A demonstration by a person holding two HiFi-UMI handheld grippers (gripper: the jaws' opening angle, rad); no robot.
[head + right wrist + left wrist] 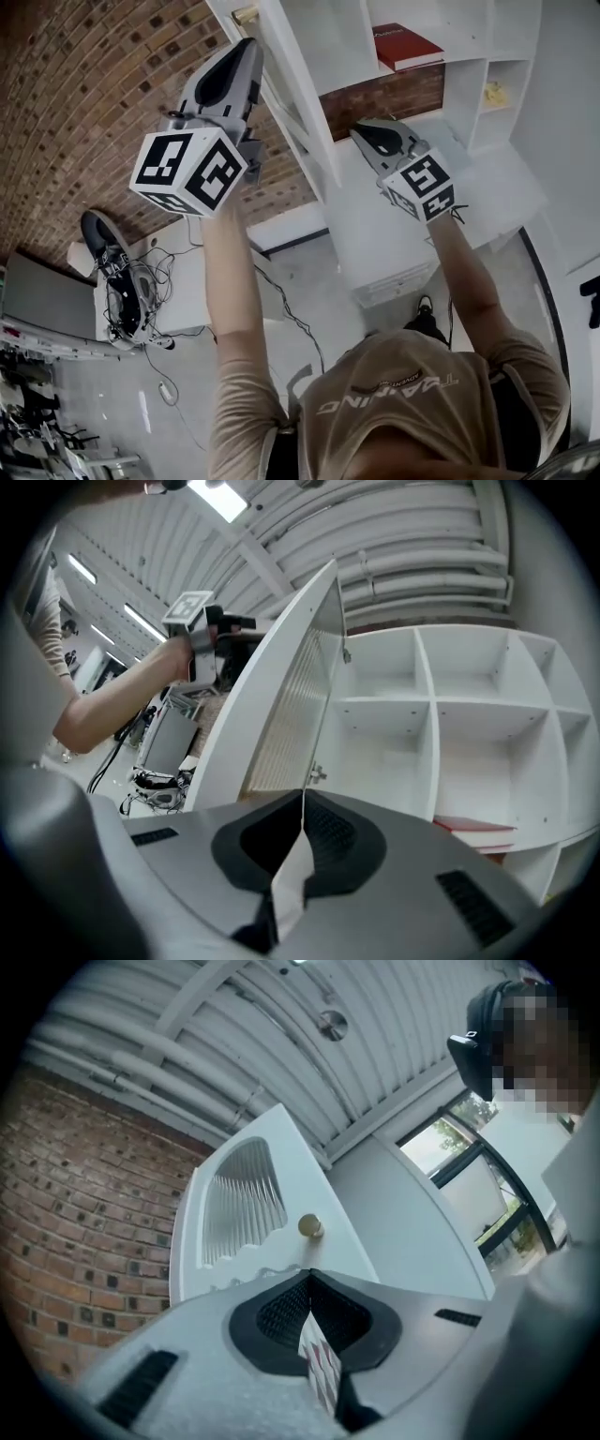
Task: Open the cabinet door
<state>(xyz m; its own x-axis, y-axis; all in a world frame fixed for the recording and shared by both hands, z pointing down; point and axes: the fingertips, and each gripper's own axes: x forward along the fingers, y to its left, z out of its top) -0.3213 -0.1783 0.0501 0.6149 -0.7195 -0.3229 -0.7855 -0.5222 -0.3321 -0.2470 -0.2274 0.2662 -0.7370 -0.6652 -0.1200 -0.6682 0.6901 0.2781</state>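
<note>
The white cabinet door (292, 89) stands swung open, edge-on in the head view, with a ribbed panel (242, 1211) and a small brass knob (246, 15). My left gripper (251, 49) is raised just below that knob. In the left gripper view its jaws (310, 1275) are shut with nothing between them, and the knob (310, 1226) sits a little ahead, untouched. My right gripper (362, 134) hovers in front of the open shelves. Its jaws (303, 795) are shut and empty, pointing at the door's inner side (281, 714) and its hinge (317, 774).
Behind the door are open white shelf compartments (431, 701); a red book (405, 47) lies in one and a yellow item (495, 92) in another. A brick wall (84, 84) lies left of the cabinet. A white table with cables and a device (122, 281) stands at lower left.
</note>
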